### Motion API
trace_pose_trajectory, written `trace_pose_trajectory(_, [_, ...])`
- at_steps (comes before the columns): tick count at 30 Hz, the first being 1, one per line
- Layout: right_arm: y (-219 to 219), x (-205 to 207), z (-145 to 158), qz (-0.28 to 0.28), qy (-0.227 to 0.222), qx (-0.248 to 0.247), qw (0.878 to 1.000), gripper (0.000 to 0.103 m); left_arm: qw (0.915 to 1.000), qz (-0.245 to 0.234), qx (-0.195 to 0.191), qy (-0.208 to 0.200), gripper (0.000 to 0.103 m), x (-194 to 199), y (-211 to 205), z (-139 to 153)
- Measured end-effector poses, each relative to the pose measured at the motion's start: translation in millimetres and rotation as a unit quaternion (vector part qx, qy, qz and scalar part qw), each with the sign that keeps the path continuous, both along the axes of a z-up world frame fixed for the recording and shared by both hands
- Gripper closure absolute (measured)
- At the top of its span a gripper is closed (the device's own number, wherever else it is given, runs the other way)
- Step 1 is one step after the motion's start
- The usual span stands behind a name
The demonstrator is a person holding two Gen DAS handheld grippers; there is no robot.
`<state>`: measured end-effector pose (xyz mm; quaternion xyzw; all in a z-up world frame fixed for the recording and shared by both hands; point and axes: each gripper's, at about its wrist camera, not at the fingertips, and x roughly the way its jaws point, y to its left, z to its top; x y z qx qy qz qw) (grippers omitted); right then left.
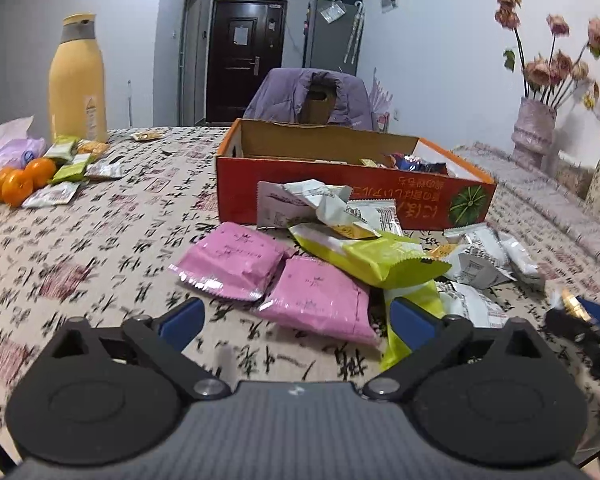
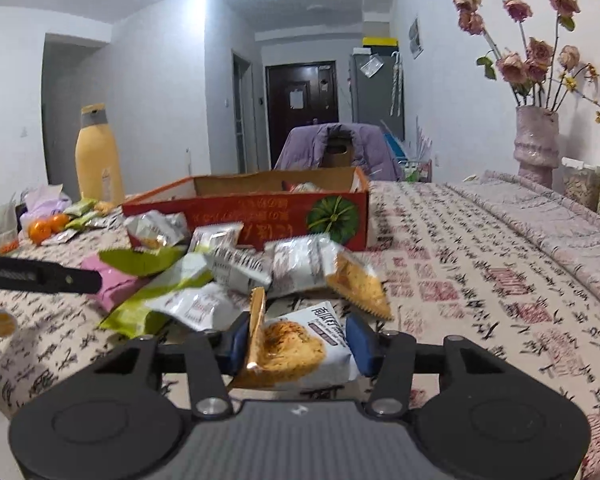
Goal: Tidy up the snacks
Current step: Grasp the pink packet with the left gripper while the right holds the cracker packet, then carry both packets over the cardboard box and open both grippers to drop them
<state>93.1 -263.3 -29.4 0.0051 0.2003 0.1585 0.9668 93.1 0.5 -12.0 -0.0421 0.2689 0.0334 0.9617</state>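
A red cardboard box (image 1: pixel 340 196) stands on the patterned tablecloth, with a few snacks inside; it also shows in the right wrist view (image 2: pixel 276 216). A heap of snack packets lies in front of it: two pink packets (image 1: pixel 236 260), yellow-green packets (image 1: pixel 380 256) and white packets (image 1: pixel 476 256). My left gripper (image 1: pixel 296 316) is open and empty, its jaws on either side of the nearer pink packet (image 1: pixel 320 300). My right gripper (image 2: pixel 300 340) is shut on a white and orange snack packet (image 2: pixel 292 348), held just in front of the heap (image 2: pixel 236 268).
A tall yellow bottle (image 1: pixel 78 80), oranges (image 1: pixel 20 182) and more small packets (image 1: pixel 72 168) sit at the far left. Vases with dried roses (image 1: pixel 536 128) stand at the right. A chair with a purple jacket (image 1: pixel 308 96) is behind the box.
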Motion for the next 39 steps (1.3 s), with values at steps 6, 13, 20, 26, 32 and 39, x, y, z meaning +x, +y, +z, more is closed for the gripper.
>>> trace_pose_trajectory(6, [-10, 6, 4, -0.013, -0.006, 0.014, 1.0, 0.053, 0.9989, -0.019, 0.022, 0.037, 0.026, 26, -10, -4])
trace_pose_trajectory(13, [-15, 9, 6, -0.017, -0.009, 0.025, 1.0, 0.053, 0.9963, -0.03, 0.045, 0.067, 0.026, 49, -19, -9])
trace_pose_trajectory(20, [-17, 10, 2, -0.016, -0.003, 0.03, 0.999, 0.053, 0.9964, -0.038, 0.027, 0.07, 0.041, 46, -16, -13])
trace_pose_trajectory(26, [-16, 7, 5, -0.015, -0.01, 0.032, 0.999, 0.053, 0.9981, -0.033, 0.026, 0.045, 0.041, 29, -14, -8])
trace_pose_trajectory(32, [-13, 5, 8, -0.014, -0.016, 0.032, 0.999, 0.053, 0.9992, -0.026, 0.03, -0.009, 0.041, 1, -11, 10])
trace_pose_trajectory(39, [-7, 3, 14, -0.009, -0.024, 0.031, 0.999, 0.053, 0.9983, -0.011, 0.018, -0.054, 0.041, -18, -1, 33])
